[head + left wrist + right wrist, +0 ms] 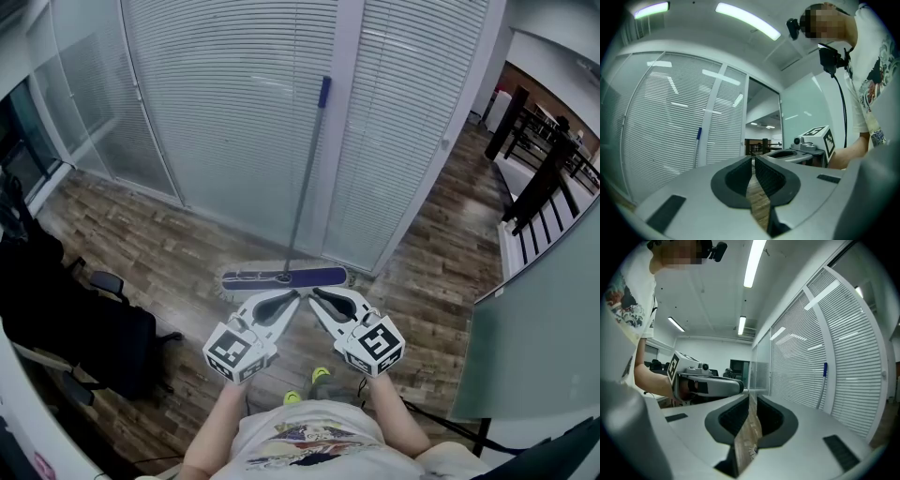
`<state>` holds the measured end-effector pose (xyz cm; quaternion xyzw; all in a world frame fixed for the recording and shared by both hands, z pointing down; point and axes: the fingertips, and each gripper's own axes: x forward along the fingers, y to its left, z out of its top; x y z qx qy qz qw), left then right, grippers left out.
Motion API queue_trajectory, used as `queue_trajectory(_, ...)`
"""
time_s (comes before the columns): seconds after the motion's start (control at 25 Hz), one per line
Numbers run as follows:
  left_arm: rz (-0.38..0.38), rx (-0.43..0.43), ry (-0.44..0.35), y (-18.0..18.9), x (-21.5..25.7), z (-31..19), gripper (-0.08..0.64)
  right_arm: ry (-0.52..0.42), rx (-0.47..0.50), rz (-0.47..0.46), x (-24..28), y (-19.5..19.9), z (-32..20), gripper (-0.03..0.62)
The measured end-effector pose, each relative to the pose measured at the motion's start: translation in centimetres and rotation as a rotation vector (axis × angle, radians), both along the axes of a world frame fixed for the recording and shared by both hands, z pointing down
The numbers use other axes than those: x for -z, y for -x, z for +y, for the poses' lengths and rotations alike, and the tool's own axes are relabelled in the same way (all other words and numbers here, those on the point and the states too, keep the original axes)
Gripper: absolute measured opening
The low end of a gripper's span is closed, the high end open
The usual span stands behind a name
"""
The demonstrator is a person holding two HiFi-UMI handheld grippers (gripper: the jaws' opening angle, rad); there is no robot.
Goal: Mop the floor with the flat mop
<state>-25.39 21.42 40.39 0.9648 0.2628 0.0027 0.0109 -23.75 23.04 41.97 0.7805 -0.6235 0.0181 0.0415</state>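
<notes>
We look down on the floor [159, 244], with the blind-covered wall [225, 112] along its far side. The flat mop [284, 277] rests its head on the floor at the foot of that wall, and its handle rises against the post between two blind panels. On our side of the mop head and apart from it, the left tool [294, 296] and the right tool [317, 293] sit side by side, tips converging. Our feet [319, 375] stand below them. A chair [94, 337] stands at the left. A glass partition [539, 319] stands at the right, with a railing [548, 169] beyond it.
</notes>
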Motion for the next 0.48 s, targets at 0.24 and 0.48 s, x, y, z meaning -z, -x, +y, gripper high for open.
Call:
queue_trajectory(0.24, -0.009, 0.005, 0.001, -1.6, -0.7, -0.6, 0.009, -0.011, -0.03, -0.02, -0.9, -2.5, -0.1, 0.05)
queue_trajectory(0.48, -0.016, 0.041, -0.004, -5.8, -1.4, -2.4, 0.009, -0.016, -0.029, -0.038, -1.9, -7.4, -1.8, 0.129)
